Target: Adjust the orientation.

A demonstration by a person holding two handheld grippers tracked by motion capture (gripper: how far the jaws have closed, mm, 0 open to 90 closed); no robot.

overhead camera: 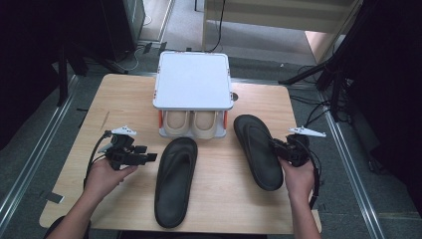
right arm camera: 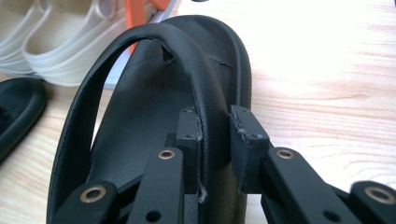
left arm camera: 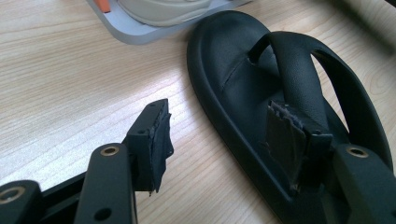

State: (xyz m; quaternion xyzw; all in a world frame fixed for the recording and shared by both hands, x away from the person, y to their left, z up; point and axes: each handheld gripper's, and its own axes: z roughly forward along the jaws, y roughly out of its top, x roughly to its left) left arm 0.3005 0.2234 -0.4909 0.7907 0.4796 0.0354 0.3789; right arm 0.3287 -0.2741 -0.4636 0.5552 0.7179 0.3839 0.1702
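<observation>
Gripping only the thin strap, the right gripper holds the right black sandal beside the shoe rack; 1 slip would drop it. The left gripper stands wide and empty beside the left black sandal, risking a nudge.

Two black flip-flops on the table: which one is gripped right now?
The right black flip-flop: the right gripper's jaws pinch its strap. The left black flip-flop lies free beside the open left gripper.
</observation>
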